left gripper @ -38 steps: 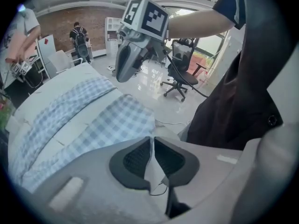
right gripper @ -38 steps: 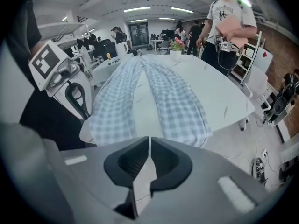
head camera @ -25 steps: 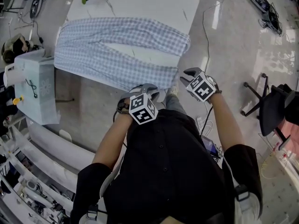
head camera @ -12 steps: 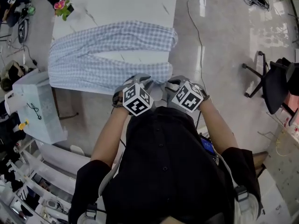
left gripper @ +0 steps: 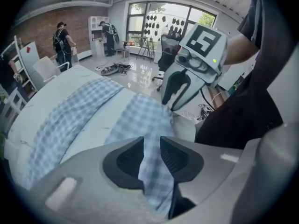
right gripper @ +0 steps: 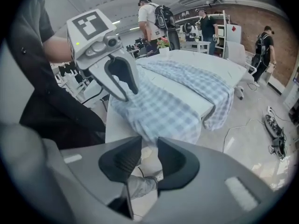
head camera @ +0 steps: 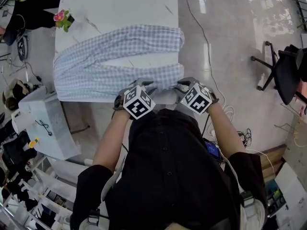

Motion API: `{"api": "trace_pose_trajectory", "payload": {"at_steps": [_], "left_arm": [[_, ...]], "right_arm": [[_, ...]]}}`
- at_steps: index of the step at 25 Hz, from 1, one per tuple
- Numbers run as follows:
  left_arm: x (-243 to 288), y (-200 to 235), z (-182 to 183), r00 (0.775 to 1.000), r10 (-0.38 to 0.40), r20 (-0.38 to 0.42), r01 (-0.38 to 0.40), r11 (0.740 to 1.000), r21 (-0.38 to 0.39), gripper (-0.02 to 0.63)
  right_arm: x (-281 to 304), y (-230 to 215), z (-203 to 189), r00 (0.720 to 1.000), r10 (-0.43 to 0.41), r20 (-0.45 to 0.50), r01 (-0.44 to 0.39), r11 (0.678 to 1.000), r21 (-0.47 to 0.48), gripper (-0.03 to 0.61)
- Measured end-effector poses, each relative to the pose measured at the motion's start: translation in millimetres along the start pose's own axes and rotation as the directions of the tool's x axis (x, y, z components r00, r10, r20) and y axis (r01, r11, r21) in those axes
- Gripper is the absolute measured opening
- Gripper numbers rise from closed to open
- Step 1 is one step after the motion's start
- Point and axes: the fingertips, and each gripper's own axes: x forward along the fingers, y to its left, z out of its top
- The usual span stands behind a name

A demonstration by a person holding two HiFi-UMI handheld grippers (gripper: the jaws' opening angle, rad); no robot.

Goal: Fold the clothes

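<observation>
Your checked trousers [head camera: 115,75] lie spread across the desk [head camera: 120,8], reaching its near edge. Your left gripper [left gripper: 152,143] is clamped on cloth at that edge, and its jaws have just been easing wider. Your right gripper [right gripper: 149,143], at the near right corner, stands slightly parted and pinches nothing.

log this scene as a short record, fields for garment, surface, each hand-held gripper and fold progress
garment: blue-and-white checked trousers, spread flat, legs apart
surface: white marble-look table
left hand-held gripper: shut on trouser cloth at the near edge; jaws have just been opening slightly
right hand-held gripper: open, nothing between its jaws, close to the trousers' hanging edge
fold progress: none yet
other: flowering plant at the table's far corner
</observation>
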Motion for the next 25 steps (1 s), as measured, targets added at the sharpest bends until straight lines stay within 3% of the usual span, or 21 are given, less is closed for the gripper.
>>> {"api": "trace_pose_trajectory", "payload": {"at_steps": [10, 15, 20, 25], "left_arm": [[9.5, 19.5, -14.8, 0.999, 0.038, -0.021, -0.036, 0.995, 0.092, 0.117], [12.0, 46.9, -15.8, 0.992, 0.111, -0.054, -0.103, 0.984, 0.147, 0.086], [3.8, 61.7, -7.4, 0.991, 0.128, -0.032, -0.124, 0.986, 0.116, 0.086], [-6.6, 48.1, 2.4, 0.994, 0.109, 0.017, -0.110, 0.990, 0.088, 0.086]], "right_arm": [[-0.8, -4.3, 2.2, 0.997, -0.073, -0.031, 0.075, 0.996, 0.043, 0.032], [-21.4, -15.1, 8.6, 0.997, -0.077, -0.028, 0.078, 0.996, 0.048, 0.018], [-38.8, -26.6, 19.9, 0.999, -0.025, -0.041, 0.028, 0.997, 0.078, 0.006], [-30.7, -41.8, 28.2, 0.998, -0.024, -0.052, 0.026, 0.999, 0.033, 0.006]]}}
